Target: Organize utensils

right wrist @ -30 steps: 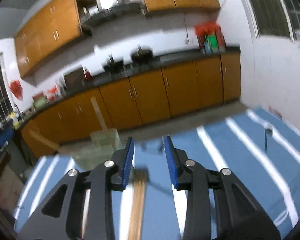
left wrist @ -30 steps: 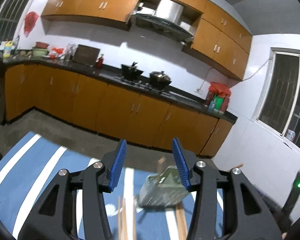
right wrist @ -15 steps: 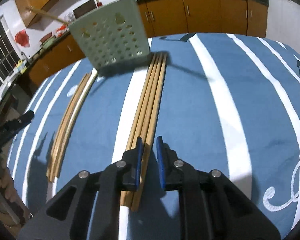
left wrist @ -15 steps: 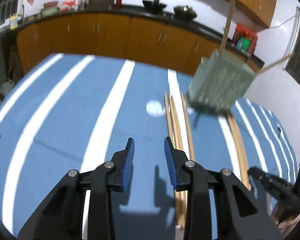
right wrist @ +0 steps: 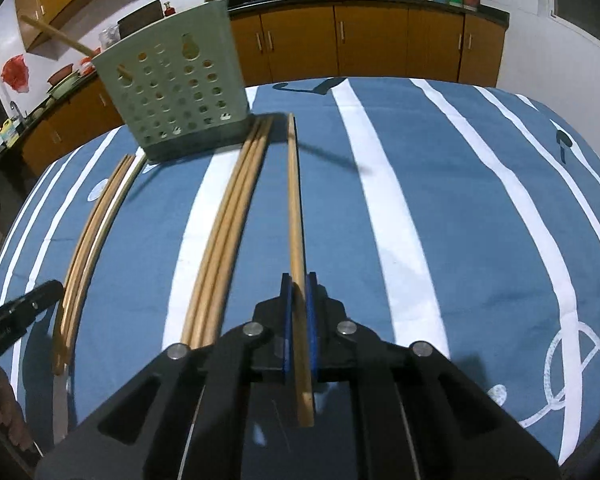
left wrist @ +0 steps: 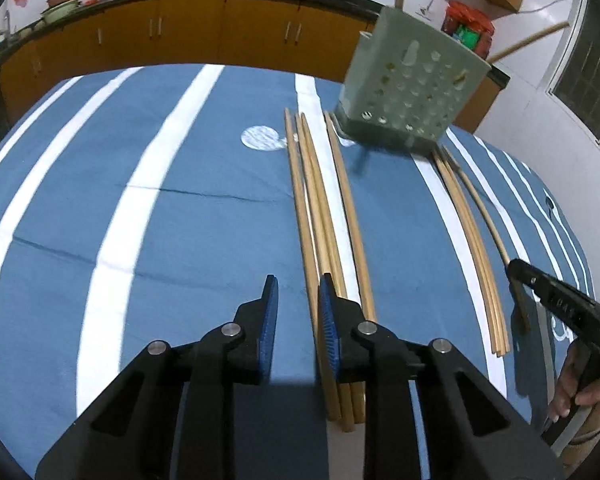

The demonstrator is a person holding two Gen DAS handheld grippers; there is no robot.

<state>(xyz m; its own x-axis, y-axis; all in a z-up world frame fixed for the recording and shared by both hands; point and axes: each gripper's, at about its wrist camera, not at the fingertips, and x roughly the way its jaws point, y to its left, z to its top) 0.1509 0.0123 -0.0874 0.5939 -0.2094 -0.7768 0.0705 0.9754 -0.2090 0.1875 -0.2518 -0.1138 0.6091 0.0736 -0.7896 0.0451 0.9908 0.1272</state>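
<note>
Perforated pale-green plastic utensil basket (right wrist: 176, 92) stands at far end of the blue white-striped tablecloth (right wrist: 440, 200) on the bench. Two bundles of long wooden chopsticks lie in front of it: left bundle (right wrist: 88, 236), centre bundle (right wrist: 232, 216). Single chopstick (right wrist: 296, 220) lies right of centre bundle. Wooden cabinets (right wrist: 380, 40) run behind.

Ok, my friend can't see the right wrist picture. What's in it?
The right gripper has just closed its jaws on one chopstick, set apart from the three chopsticks lying beside it on a blue striped cloth. A green holder with holes stands at the far end, with more chopsticks to its left.
</note>
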